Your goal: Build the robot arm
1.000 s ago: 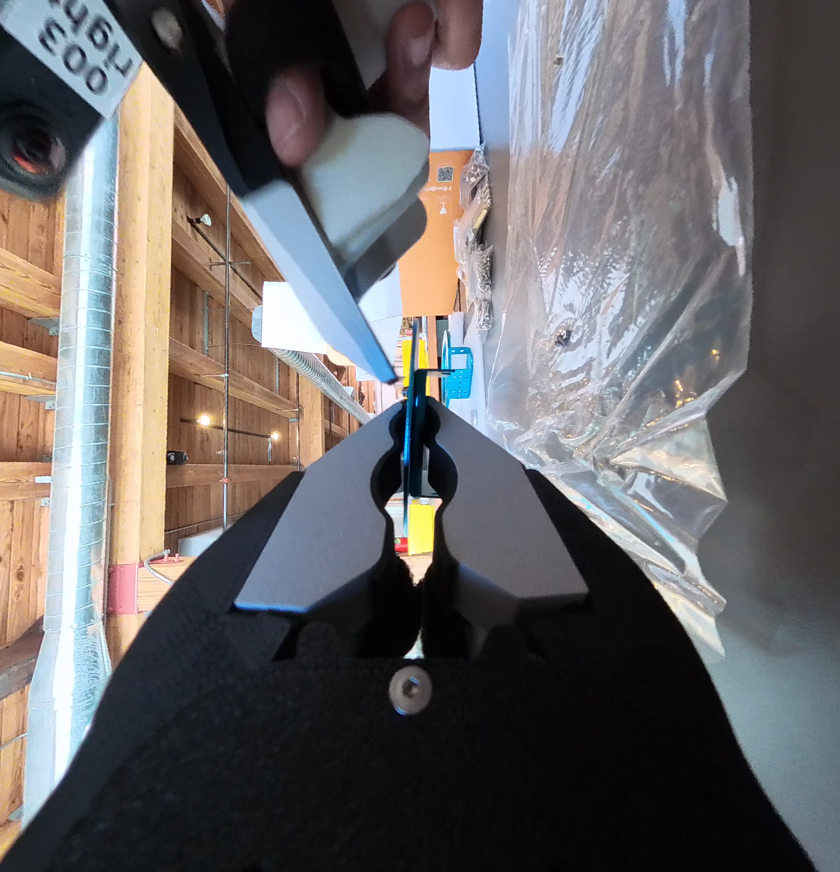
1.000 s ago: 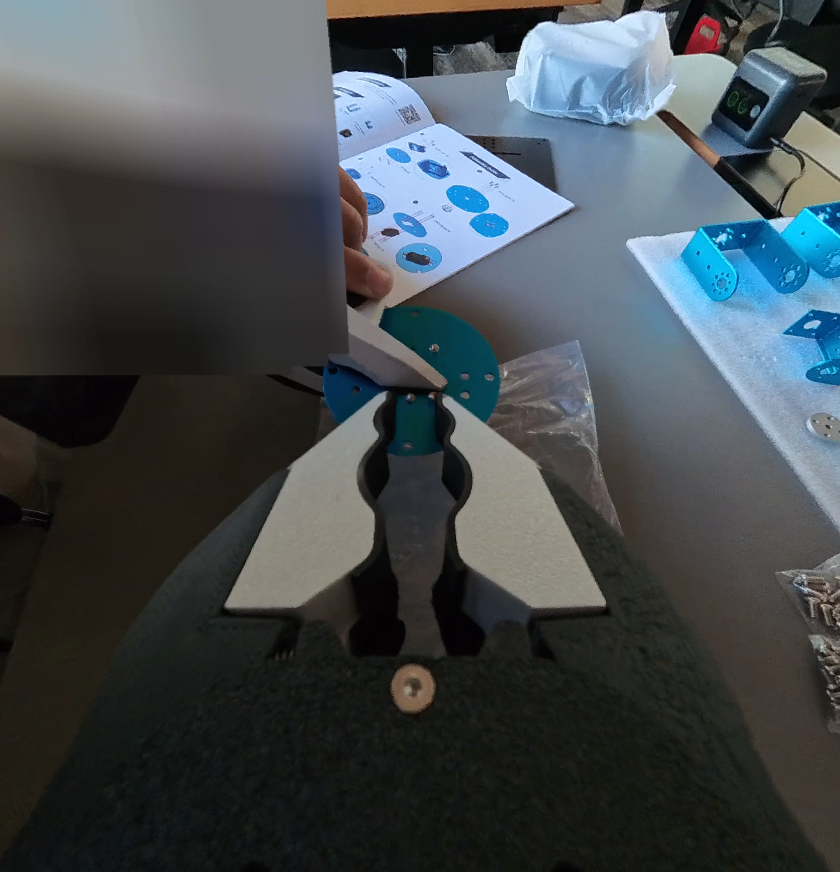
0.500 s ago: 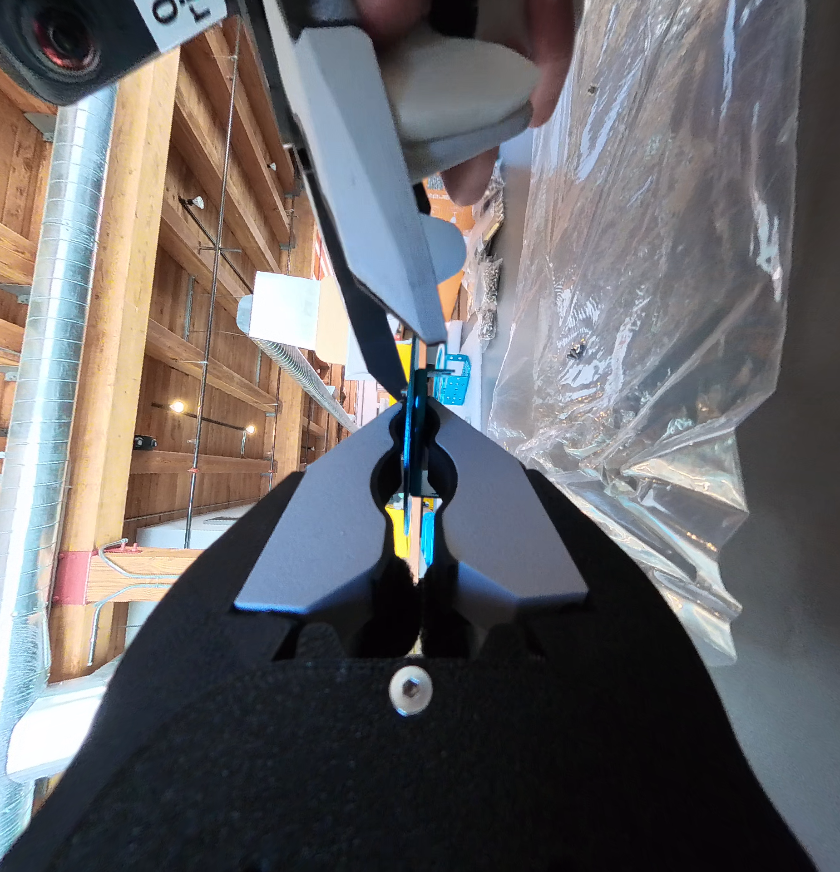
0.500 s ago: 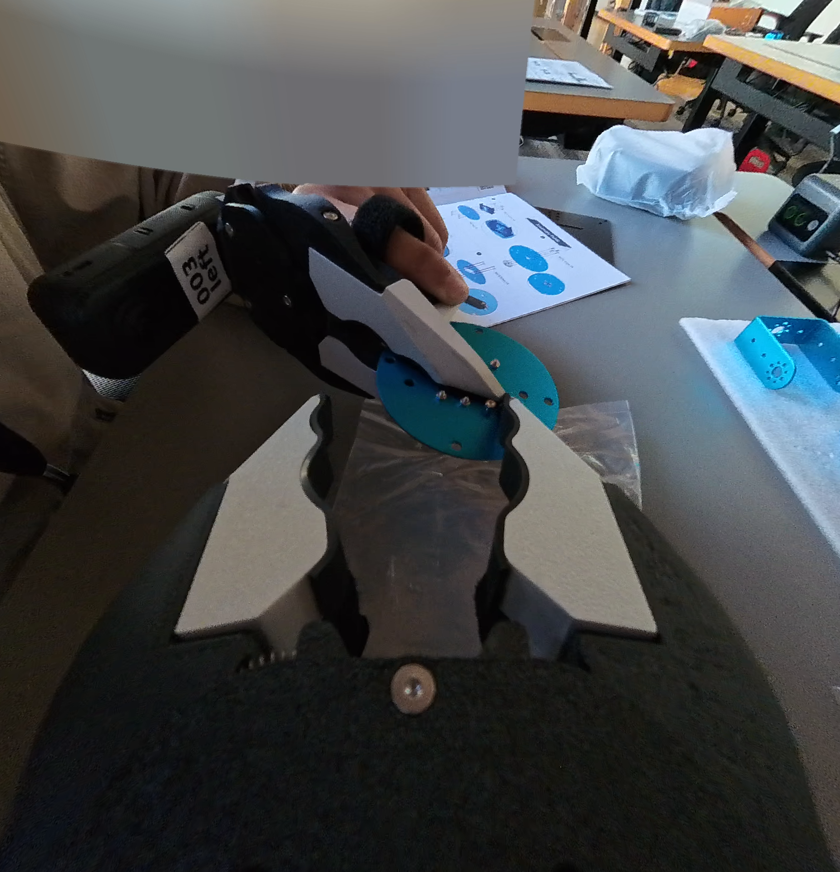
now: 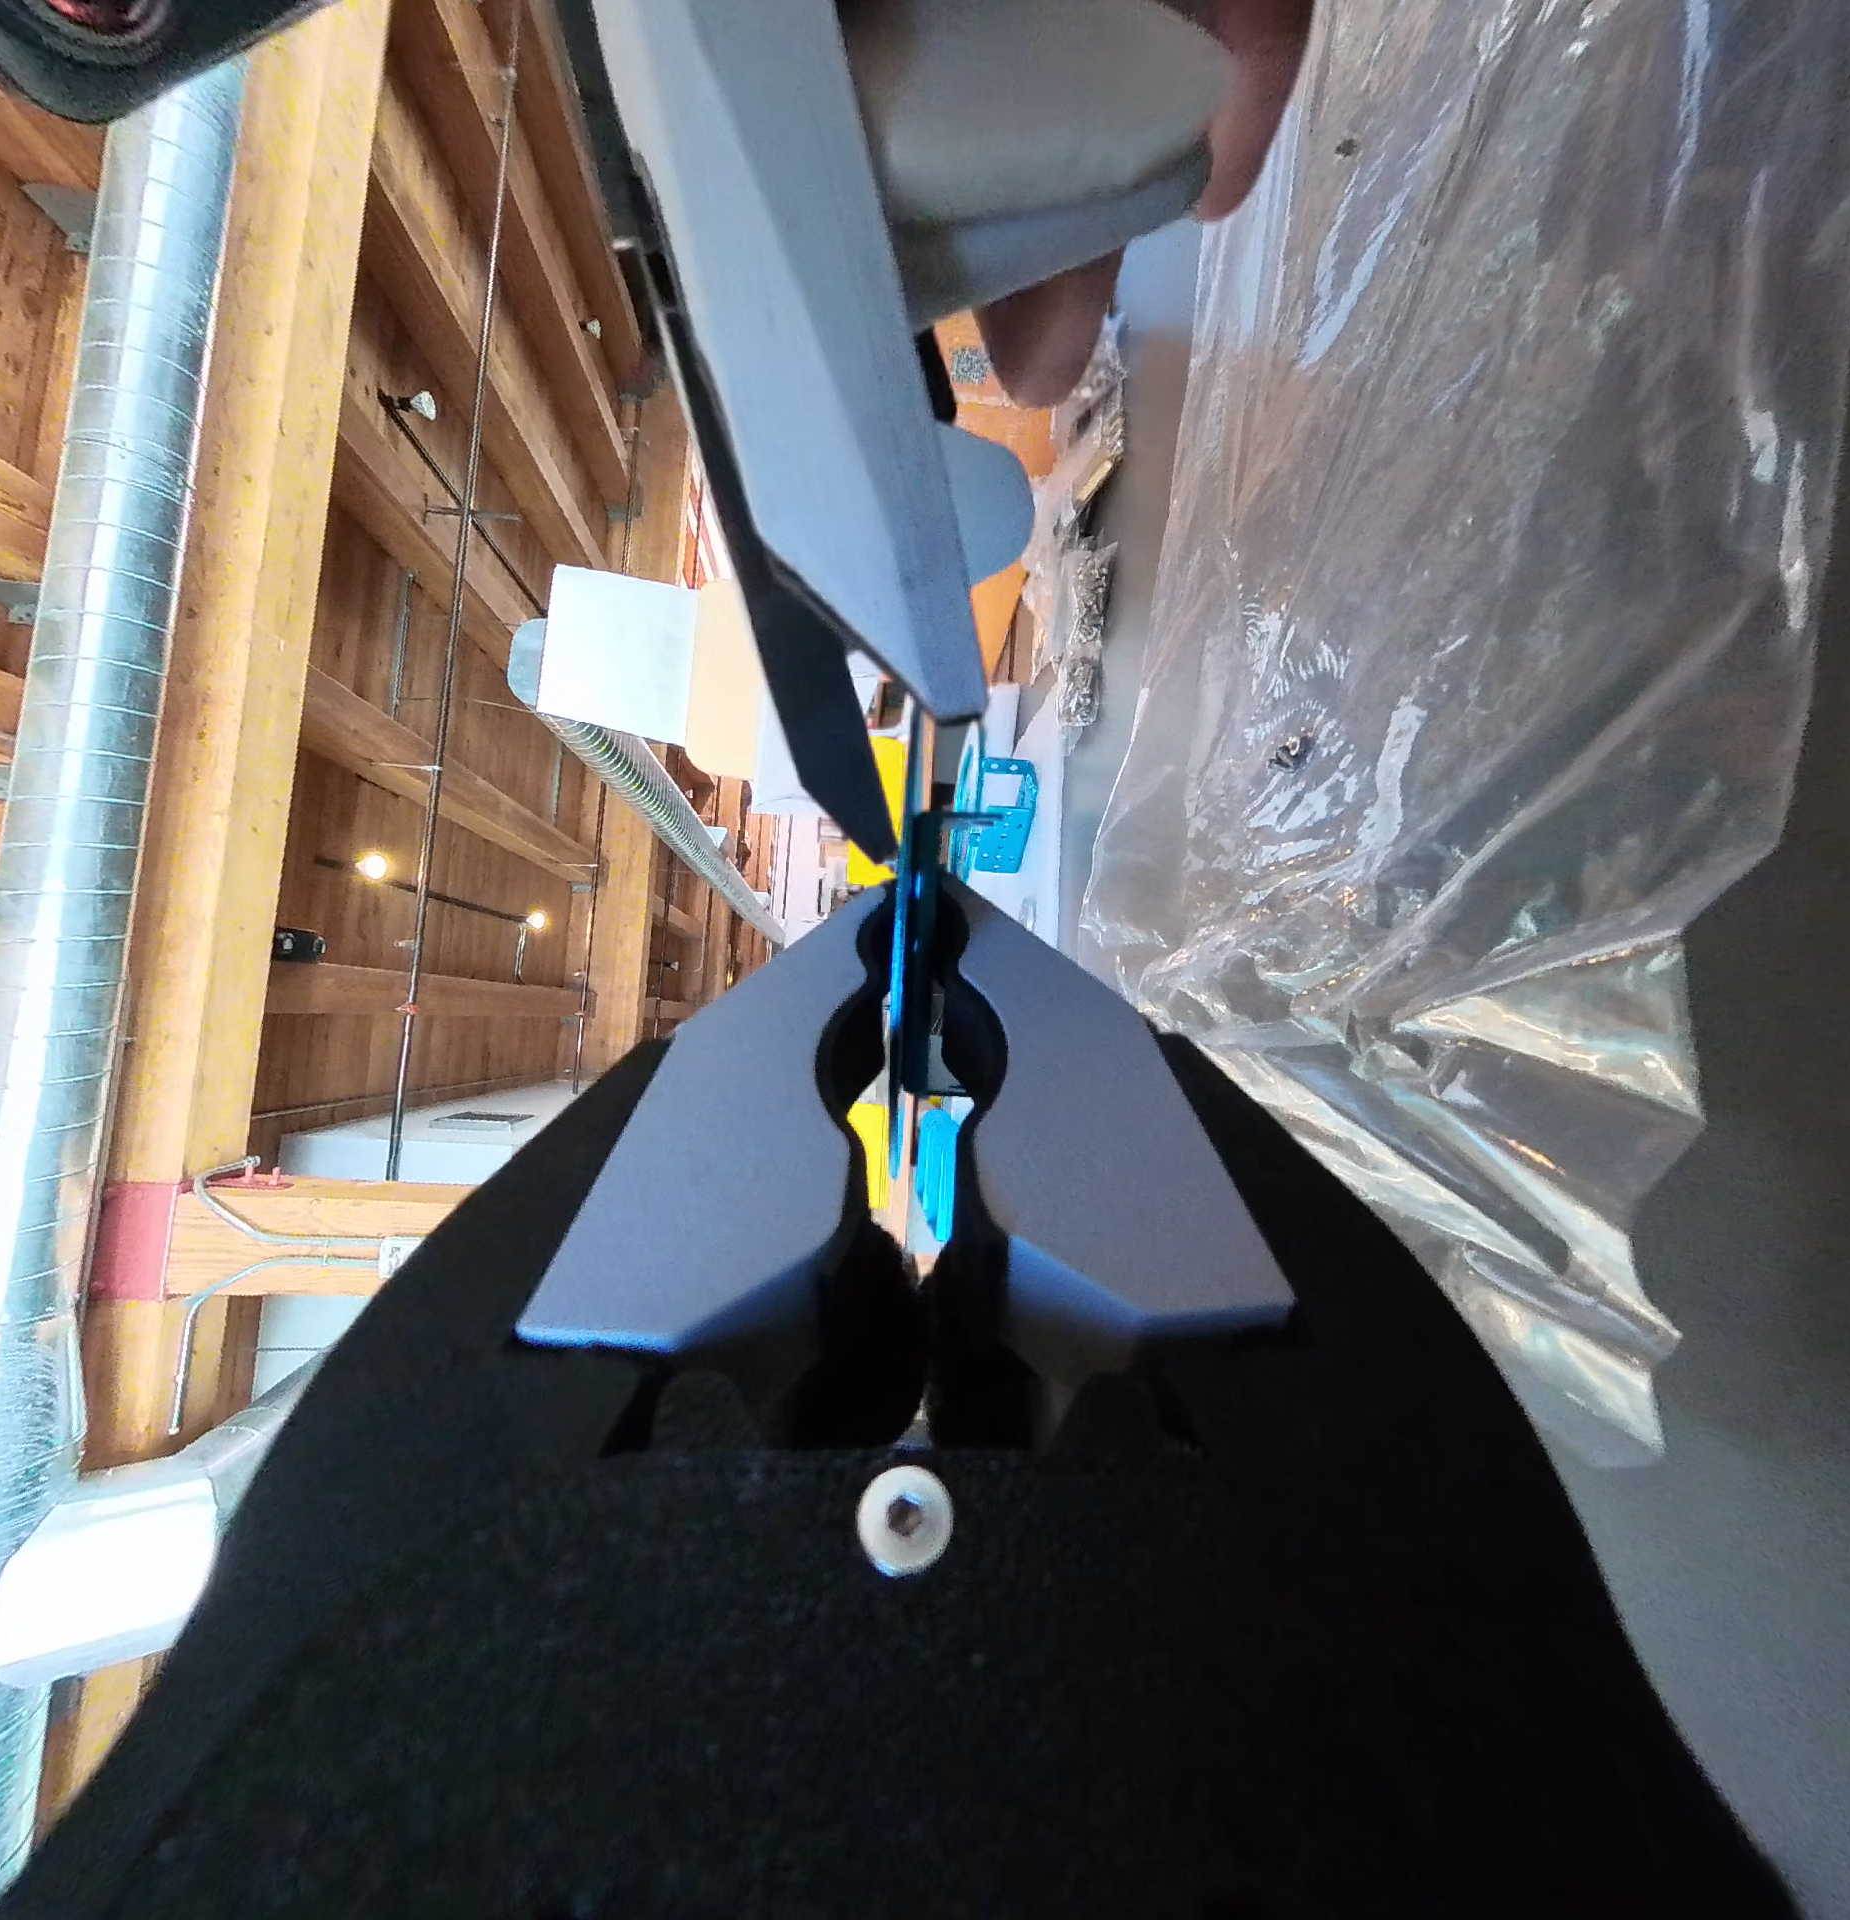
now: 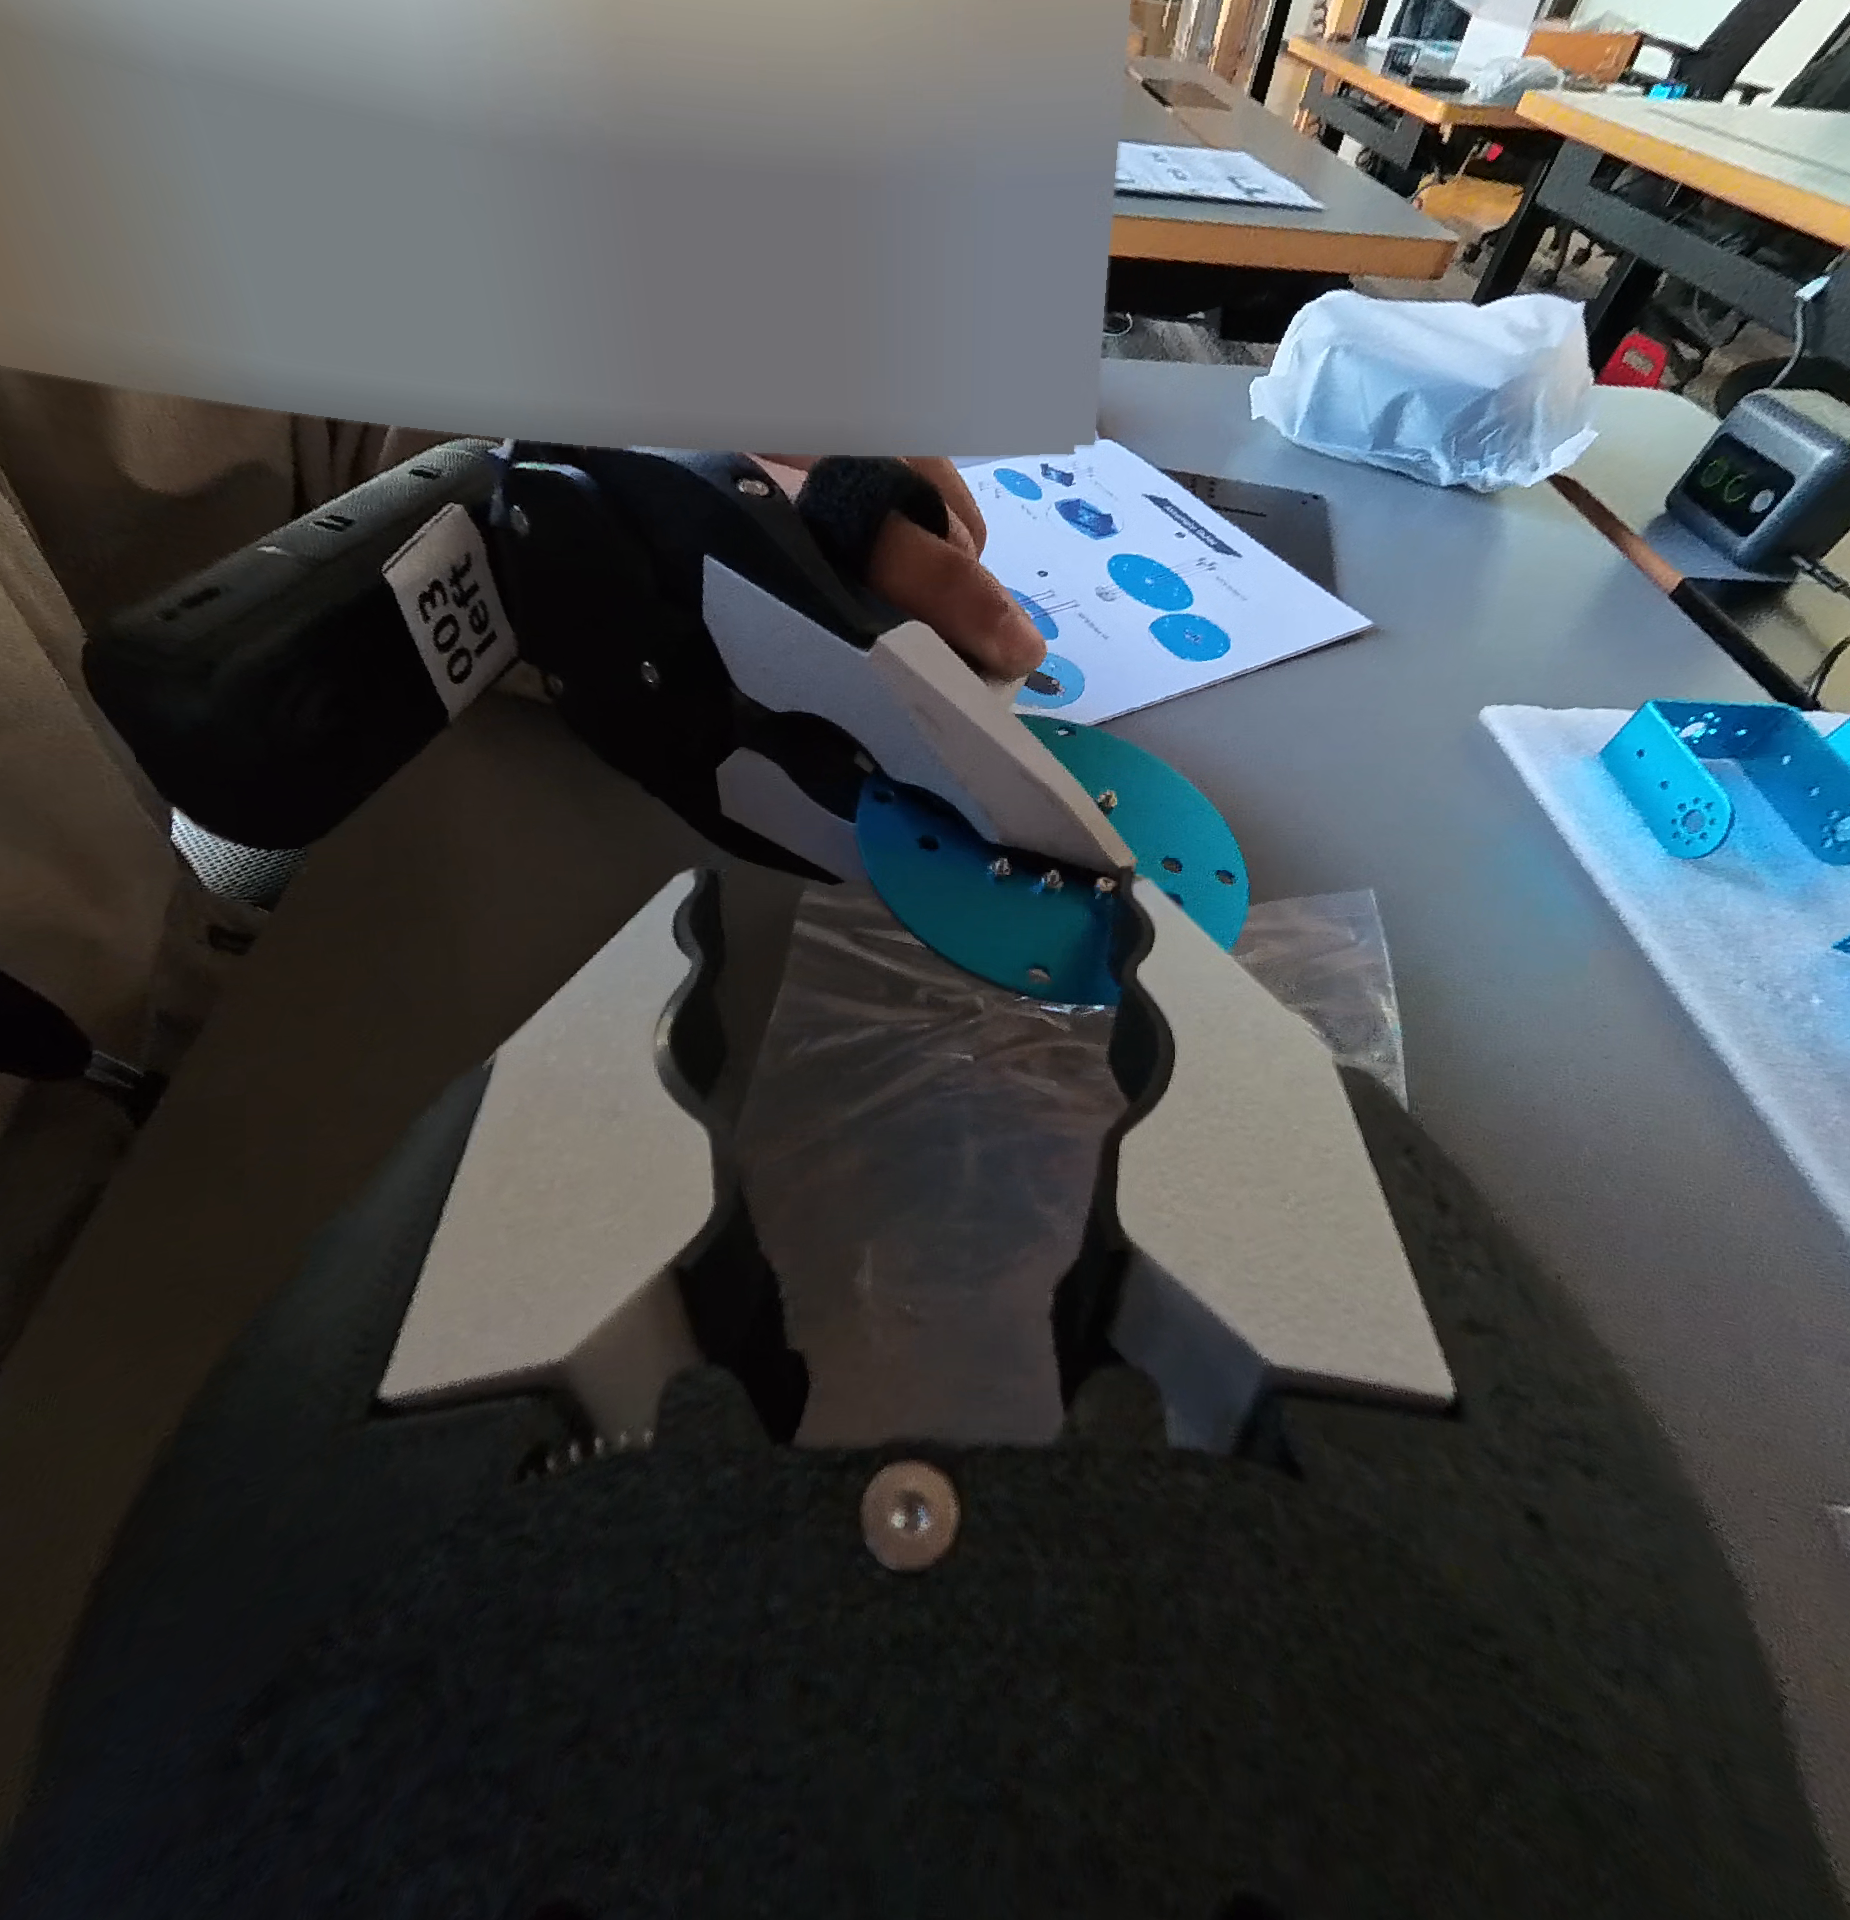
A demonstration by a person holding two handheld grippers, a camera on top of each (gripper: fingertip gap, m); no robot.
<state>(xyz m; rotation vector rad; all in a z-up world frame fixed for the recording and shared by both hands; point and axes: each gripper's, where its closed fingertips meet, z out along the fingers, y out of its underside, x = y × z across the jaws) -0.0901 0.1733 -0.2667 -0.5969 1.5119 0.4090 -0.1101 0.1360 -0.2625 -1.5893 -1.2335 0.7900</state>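
Observation:
A round blue metal disc (image 6: 1170, 831) with small holes and several screws in it is held level, a little above the grey table (image 6: 1523, 1039). My left gripper (image 6: 1092, 873) is shut on the disc, with one finger above it and one below. In the left wrist view the disc (image 5: 905, 987) shows edge-on between my shut left gripper's (image 5: 916, 894) fingers. My right gripper (image 6: 916, 894) is open and empty. Its right fingertip is beside the disc's near edge. In the left wrist view the right gripper (image 5: 916, 774) comes in from above, one finger on each side of the disc's plane.
A clear plastic bag (image 6: 931, 1091) lies on the table under the disc. An instruction booklet (image 6: 1160, 582) lies behind it. Blue brackets (image 6: 1731, 810) sit on white foam at the right. A white bag (image 6: 1420, 384) and a grey device (image 6: 1773, 478) stand farther back. Screw bags (image 5: 1087, 623) also lie on the table.
My right gripper has opened wide from nearly shut and has drawn back from the disc. My left gripper has kept its hold on the disc.

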